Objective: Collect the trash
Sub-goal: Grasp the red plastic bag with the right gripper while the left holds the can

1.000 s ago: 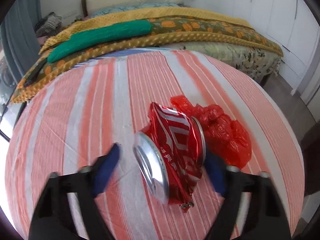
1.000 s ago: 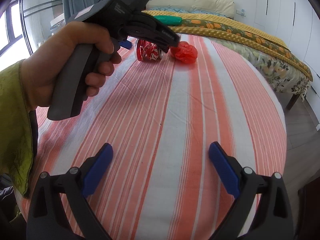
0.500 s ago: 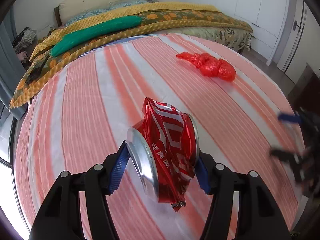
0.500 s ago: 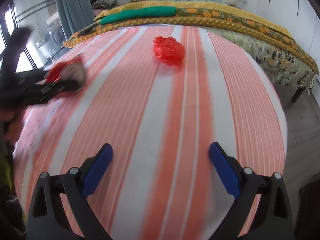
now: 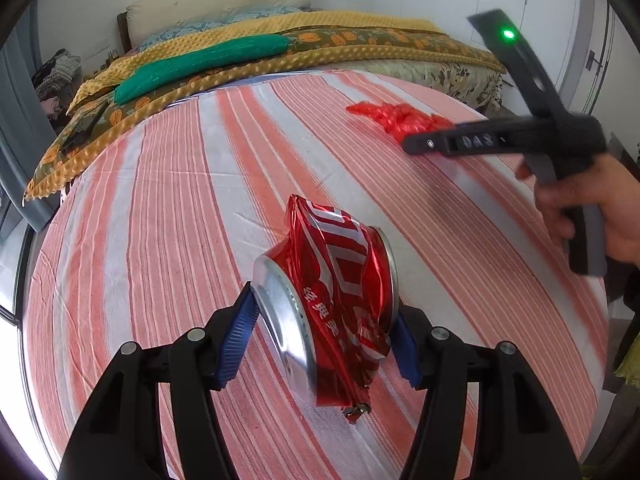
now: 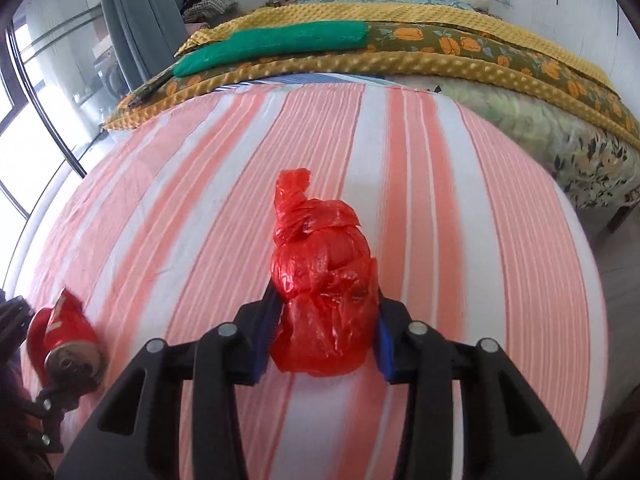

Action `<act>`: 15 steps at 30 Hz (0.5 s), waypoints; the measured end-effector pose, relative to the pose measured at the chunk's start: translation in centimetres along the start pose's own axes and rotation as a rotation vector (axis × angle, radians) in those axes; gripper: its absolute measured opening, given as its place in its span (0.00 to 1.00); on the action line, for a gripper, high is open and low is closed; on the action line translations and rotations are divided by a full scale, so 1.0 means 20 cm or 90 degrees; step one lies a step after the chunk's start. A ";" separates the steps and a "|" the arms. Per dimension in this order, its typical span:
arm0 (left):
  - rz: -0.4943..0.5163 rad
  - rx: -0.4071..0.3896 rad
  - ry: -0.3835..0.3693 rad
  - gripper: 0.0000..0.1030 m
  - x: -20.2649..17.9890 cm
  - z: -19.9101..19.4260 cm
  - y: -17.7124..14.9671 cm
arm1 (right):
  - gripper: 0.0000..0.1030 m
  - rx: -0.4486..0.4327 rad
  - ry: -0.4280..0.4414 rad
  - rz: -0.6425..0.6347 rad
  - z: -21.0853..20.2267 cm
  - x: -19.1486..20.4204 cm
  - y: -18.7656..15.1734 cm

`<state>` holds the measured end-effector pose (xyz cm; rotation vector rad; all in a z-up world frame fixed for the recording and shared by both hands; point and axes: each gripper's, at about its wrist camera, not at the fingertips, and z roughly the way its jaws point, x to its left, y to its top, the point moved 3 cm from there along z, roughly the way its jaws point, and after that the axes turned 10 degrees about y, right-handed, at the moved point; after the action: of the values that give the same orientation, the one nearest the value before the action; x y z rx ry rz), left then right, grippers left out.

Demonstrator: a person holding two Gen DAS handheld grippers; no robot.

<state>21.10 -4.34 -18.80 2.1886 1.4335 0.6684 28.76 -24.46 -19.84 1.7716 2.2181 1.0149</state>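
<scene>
A round tabletop under a red-and-white striped cloth (image 5: 168, 208) fills both views; its far edge sits just beside a bed with a mustard dimpled blanket (image 6: 400, 60), while the near and right edges drop to open floor. Most of the cloth lies bare. The left gripper (image 5: 324, 332) is clamped on a crushed red aluminium drink can (image 5: 336, 292), blue pads against both ends, in the near middle of the cloth. The right gripper (image 6: 324, 332) has just been closing — its pads now squeeze a knotted red plastic bag (image 6: 320, 280) toward the right side.
</scene>
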 end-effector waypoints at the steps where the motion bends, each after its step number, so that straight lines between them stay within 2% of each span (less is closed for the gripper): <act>1: -0.001 -0.002 -0.001 0.59 0.00 0.00 0.00 | 0.39 0.003 -0.002 -0.005 -0.02 0.03 -0.04; 3: -0.001 -0.008 0.006 0.60 0.00 -0.01 -0.02 | 0.39 -0.001 -0.014 -0.014 -0.09 0.09 -0.18; 4: 0.000 -0.011 0.008 0.66 -0.01 -0.02 -0.02 | 0.39 -0.003 -0.019 -0.016 -0.12 0.12 -0.23; 5: -0.001 -0.013 0.008 0.77 -0.01 -0.02 -0.03 | 0.39 -0.005 -0.029 -0.016 -0.16 0.15 -0.31; 7: -0.007 -0.020 0.014 0.88 -0.01 -0.04 -0.05 | 0.39 -0.007 -0.039 -0.010 -0.22 0.20 -0.42; 9: -0.008 -0.016 0.013 0.89 -0.01 -0.04 -0.07 | 0.44 -0.013 -0.044 -0.006 -0.27 0.25 -0.51; 11: -0.013 0.003 0.014 0.90 0.00 -0.01 -0.09 | 0.69 -0.018 -0.065 -0.015 -0.29 0.29 -0.57; 15: -0.027 0.024 0.029 0.93 0.02 0.01 -0.11 | 0.76 -0.024 -0.075 -0.024 -0.26 0.32 -0.59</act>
<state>19.78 -3.27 -20.22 2.1779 1.5235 0.6863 14.53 -21.91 -20.57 1.7190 2.1394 0.9143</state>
